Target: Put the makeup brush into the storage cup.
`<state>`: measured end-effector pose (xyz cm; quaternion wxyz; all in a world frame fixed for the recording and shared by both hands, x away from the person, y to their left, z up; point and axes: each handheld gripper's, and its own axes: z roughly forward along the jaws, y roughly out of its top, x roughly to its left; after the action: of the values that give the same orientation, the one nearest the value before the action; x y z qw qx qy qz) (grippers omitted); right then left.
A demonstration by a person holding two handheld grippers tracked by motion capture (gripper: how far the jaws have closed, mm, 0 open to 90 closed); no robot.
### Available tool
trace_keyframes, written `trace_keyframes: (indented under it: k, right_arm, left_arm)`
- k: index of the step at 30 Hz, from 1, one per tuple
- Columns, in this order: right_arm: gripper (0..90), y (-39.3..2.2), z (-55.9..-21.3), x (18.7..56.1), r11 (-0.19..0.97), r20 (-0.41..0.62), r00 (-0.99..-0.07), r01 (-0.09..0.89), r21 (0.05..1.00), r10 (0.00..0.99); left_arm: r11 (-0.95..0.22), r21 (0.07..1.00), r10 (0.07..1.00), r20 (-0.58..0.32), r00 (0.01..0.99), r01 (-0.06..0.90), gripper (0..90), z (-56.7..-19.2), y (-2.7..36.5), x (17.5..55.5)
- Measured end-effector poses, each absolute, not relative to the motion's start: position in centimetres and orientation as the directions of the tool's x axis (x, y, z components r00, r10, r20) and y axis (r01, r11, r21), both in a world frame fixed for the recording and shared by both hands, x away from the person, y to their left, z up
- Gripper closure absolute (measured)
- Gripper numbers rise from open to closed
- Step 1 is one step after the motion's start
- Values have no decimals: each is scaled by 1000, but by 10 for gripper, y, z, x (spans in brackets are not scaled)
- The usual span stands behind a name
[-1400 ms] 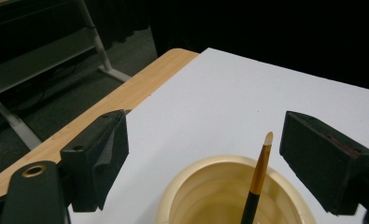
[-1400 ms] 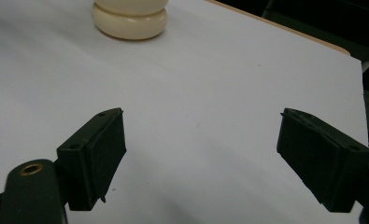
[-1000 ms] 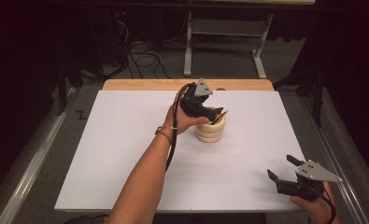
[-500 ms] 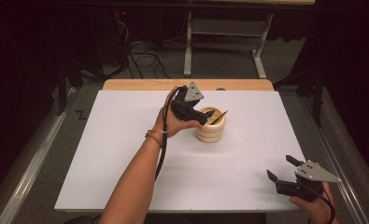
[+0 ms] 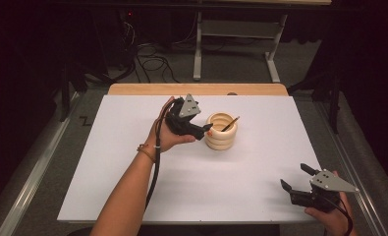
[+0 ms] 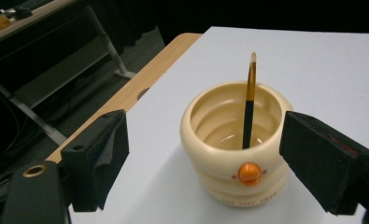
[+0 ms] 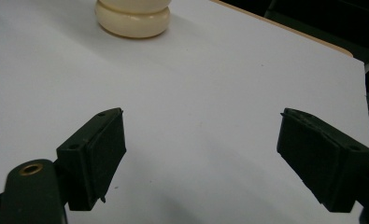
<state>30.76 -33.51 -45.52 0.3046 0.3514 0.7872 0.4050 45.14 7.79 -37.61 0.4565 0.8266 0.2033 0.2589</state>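
A cream pot (image 5: 221, 132) of smooth, glossy make is seen just past the middle of the white table (image 5: 132, 172). Its wall is formed of stacked rounded rings, ribbed inside as well. A small orange knob (image 6: 249, 173) is set into the wall on the side facing the left gripper, with faint lettering below it, too small to be read. A thin brush (image 6: 250, 98) is stood in the pot, dark at the lower shaft, amber toward a pale pointed tip, and is leaned against the rim.

The left gripper (image 5: 204, 131) is held just left of the pot. Its jaws are spread wide; in the left gripper view the matte black pads (image 6: 100, 156) are seen either side of the pot, apart from it, with nothing pinched. A grey three-cornered plate (image 5: 189, 106) is carried on top.

The right gripper (image 5: 294, 178) is held low at the near right corner of the table, well apart from the pot. Its jaws are likewise spread wide over bare white surface. A strip of pale wood (image 5: 196, 89) is shown along the table's far edge.

Against half a second earlier: the left gripper has been drawn back leftward off the pot, which it had overlapped. The pot, brush and right gripper are unmoved.
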Motion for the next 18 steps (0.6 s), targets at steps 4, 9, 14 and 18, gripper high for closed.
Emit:
trace_keyframes:
  k: [4,9,14,18]
  right_arm:
    - [164,-335,-455,308,422,-192,-566,308,852,802]
    - [164,-335,-455,308,423,-195,-565,306,853,802]
    - [164,-335,-455,308,424,-194,-564,310,851,802]
    - [163,-335,-456,308,421,-193,-565,307,853,802]
  left_arm:
    - [-501,860,574,245,781,98,167,-377,86,446]
    - [-510,854,584,255,771,104,170,-382,95,441]
    - [-518,849,583,265,768,100,171,-385,101,435]
    - [-521,848,585,273,763,96,170,-386,105,430]
